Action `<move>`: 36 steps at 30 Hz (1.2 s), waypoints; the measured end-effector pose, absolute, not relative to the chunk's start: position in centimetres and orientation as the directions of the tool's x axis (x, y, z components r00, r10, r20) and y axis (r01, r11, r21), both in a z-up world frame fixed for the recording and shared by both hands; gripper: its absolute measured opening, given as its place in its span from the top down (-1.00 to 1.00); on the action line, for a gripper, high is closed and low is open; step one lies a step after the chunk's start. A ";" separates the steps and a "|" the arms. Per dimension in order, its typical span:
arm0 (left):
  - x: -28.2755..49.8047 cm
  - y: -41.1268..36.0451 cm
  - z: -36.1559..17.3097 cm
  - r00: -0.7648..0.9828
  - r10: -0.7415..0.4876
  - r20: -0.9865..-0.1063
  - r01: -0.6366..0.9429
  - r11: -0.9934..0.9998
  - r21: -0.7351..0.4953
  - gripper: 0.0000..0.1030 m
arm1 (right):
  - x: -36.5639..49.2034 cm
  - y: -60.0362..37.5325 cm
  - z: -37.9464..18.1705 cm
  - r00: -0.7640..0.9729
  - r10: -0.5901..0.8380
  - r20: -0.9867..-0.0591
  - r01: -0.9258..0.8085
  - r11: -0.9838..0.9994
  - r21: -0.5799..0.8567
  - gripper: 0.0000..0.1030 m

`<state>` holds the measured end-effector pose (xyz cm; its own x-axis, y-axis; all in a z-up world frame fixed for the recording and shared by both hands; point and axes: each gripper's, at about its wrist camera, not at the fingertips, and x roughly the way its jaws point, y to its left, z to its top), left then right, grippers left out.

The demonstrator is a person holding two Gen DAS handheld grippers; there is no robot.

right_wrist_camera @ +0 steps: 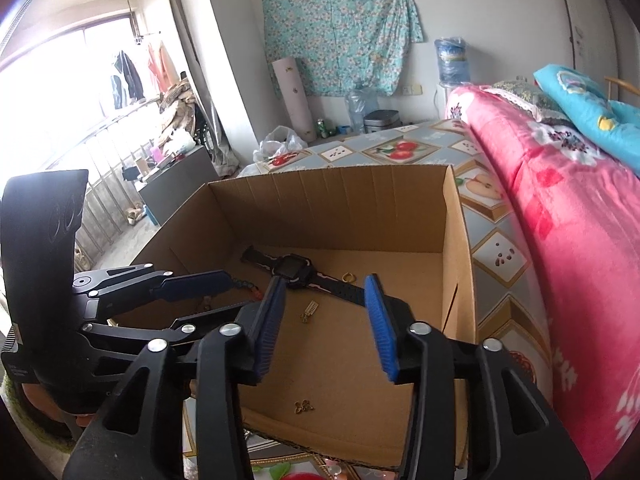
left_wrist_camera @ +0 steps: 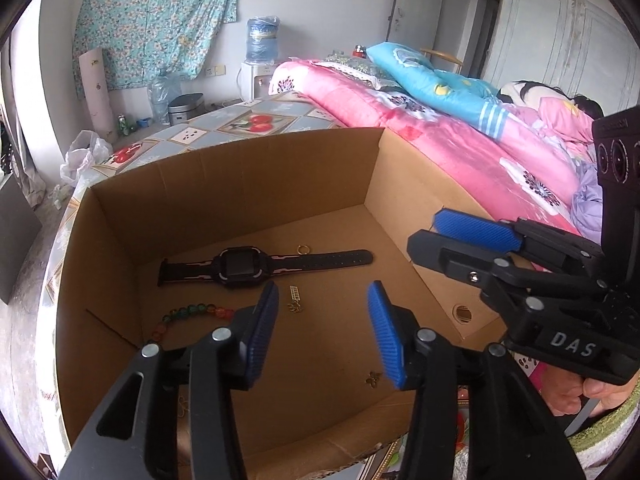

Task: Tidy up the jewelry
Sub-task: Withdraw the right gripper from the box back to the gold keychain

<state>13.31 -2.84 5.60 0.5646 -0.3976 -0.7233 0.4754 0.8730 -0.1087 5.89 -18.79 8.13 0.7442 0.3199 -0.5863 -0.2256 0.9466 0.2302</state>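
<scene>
An open cardboard box [left_wrist_camera: 240,184] [right_wrist_camera: 332,196] lies on the bed. On its floor lie a black watch [left_wrist_camera: 240,265] [right_wrist_camera: 294,266], a gold ring [left_wrist_camera: 303,249] [right_wrist_camera: 348,277], a gold earring [left_wrist_camera: 295,300] [right_wrist_camera: 310,310], a coloured bead bracelet [left_wrist_camera: 188,314] and a small gold flower charm [left_wrist_camera: 374,379] [right_wrist_camera: 303,405]. My left gripper [left_wrist_camera: 324,328] is open and empty above the box floor, near the earring. My right gripper [right_wrist_camera: 326,320] is open and empty over the box's near edge; it shows in the left wrist view [left_wrist_camera: 448,240] at the box's right wall.
The box sits on a fruit-patterned sheet [left_wrist_camera: 256,120] [right_wrist_camera: 496,252]. Pink [left_wrist_camera: 440,140] [right_wrist_camera: 580,220] and blue quilts are piled to the right. A water dispenser [left_wrist_camera: 260,52], a bin and bags stand by the far wall.
</scene>
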 end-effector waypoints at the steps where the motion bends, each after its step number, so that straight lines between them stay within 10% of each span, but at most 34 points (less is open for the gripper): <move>1: 13.3 -2.8 5.6 0.566 -0.396 -0.723 0.473 0.874 -0.109 0.07 | 5.9 -18.8 8.2 0.745 0.319 -0.586 -0.224 0.947 0.230 0.15; 36: 12.8 -1.5 6.2 0.598 -0.382 -0.704 0.446 0.889 -0.103 -0.06 | 5.5 -18.8 9.2 0.769 0.303 -0.563 -0.212 0.952 0.222 -0.32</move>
<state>12.82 -1.55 6.20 0.5984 -0.3819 -0.7043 0.4464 0.8889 -0.1027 5.51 -18.81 9.22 0.7690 0.3030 -0.5628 -0.2122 0.9516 0.2224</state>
